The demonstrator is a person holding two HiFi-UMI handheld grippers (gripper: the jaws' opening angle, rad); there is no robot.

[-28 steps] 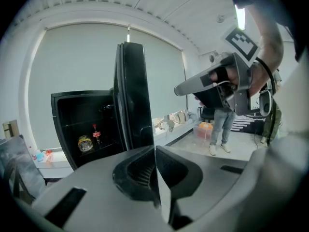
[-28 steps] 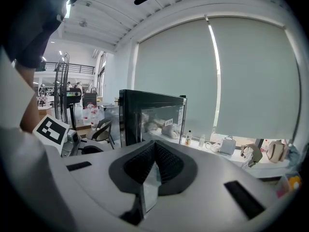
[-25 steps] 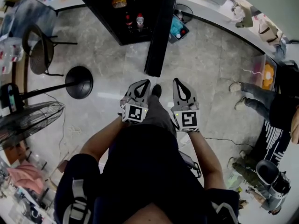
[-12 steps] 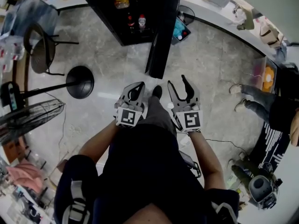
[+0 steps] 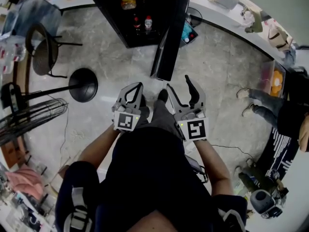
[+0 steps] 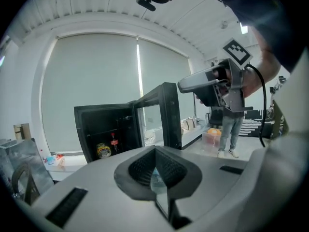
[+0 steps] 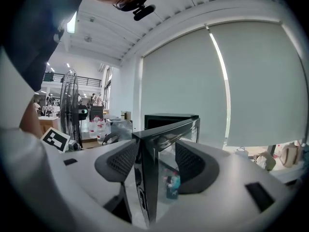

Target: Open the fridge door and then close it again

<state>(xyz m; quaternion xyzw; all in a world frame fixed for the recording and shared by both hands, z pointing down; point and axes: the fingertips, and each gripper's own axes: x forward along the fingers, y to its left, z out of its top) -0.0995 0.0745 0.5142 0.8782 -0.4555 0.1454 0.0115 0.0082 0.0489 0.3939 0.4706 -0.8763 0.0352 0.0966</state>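
Looking down in the head view, the black fridge (image 5: 120, 8) stands on the floor (image 5: 111, 66) with its door (image 5: 166, 42) swung wide open. Both tools are near the door's end.

In the left gripper view, the left tool (image 6: 157, 170) is pinched together and holds nothing.

In the right gripper view, the right tool (image 7: 157, 166) has just been opening. Its jaws are apart, and the door's edge shows in the gap, untouched.
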